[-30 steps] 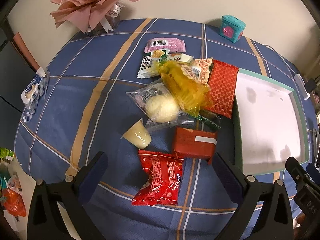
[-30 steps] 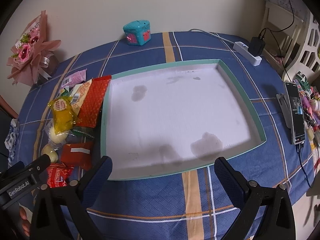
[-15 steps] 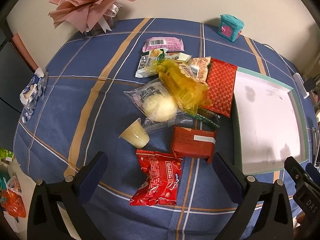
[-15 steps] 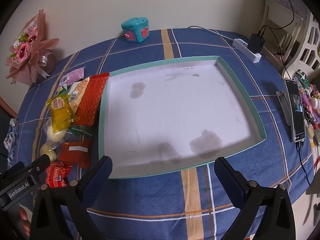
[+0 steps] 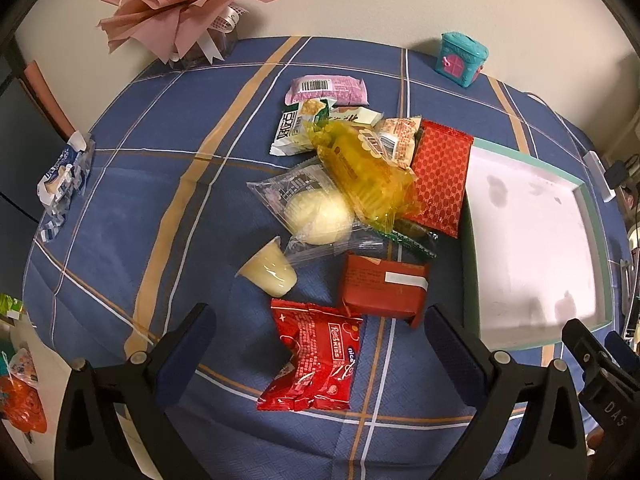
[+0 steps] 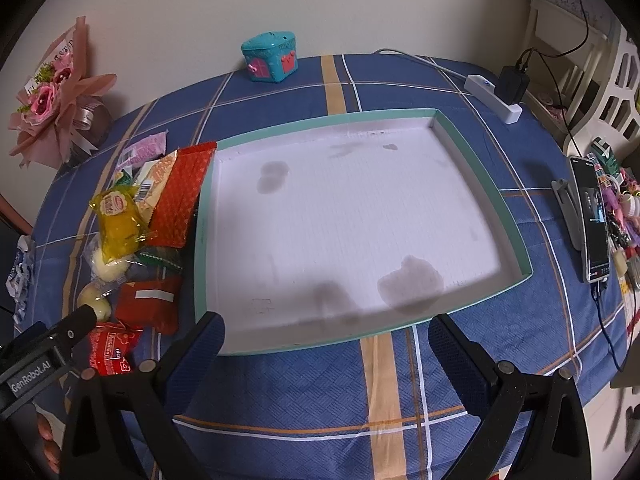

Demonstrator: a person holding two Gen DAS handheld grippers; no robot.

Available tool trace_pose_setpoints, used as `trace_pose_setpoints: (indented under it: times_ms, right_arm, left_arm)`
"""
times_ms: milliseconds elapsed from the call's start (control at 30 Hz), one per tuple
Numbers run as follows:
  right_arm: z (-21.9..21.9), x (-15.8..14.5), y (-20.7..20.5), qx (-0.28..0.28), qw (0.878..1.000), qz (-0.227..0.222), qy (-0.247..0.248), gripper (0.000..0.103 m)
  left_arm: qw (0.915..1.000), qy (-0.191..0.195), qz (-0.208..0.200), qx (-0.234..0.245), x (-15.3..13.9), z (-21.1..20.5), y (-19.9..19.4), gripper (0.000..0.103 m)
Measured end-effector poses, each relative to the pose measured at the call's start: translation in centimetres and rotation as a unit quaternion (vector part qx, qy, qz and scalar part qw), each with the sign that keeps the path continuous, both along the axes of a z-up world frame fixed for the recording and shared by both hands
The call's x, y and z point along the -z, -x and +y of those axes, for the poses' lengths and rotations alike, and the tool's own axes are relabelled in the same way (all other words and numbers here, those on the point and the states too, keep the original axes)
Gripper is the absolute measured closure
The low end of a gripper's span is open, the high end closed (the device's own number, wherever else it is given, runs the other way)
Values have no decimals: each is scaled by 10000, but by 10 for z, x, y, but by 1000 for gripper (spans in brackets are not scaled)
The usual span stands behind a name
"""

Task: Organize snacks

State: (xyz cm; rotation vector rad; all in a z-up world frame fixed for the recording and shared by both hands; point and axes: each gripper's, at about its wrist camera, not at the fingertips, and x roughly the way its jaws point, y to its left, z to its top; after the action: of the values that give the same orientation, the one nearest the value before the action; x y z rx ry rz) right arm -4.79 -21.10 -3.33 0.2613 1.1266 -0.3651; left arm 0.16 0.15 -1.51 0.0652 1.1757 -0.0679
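With the left hand-held gripper (image 5: 318, 334) wide open over the red snack pack (image 5: 314, 360) nearest the worktop's near edge, I'd pinch its puffy middle, then lift it right into the empty tray (image 6: 480, 184), where the right hand-held gripper (image 6: 326, 346) hangs open too.

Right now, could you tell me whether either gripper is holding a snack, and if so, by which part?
Nothing is held. The left gripper is open above the red snack packet, and the right gripper is open over the tray edge.
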Motion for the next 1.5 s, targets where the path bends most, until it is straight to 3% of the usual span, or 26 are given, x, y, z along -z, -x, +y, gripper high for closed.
trace_pose_setpoints:
  times_ms: [533,1167,1367,1500]
  right_arm:
    - [1,0,1,1,10000,7,9,0]
    - [2,2,0,-2,10000,31,7,0]
    - [16,-1,-8,-134,9999,-51,-81,0]
    - [37,0,-17,-349,9993,-59,-141,0]
  left_arm:
    - [9999,31,-168,0,-6,1,1,0]
    - [10000,-5,-51,-2,0,0,-2,0]
    - [9992,105,-142,-354,-6,25,-5,0]
    - [9983,138,11,-563,0,43,-10,0]
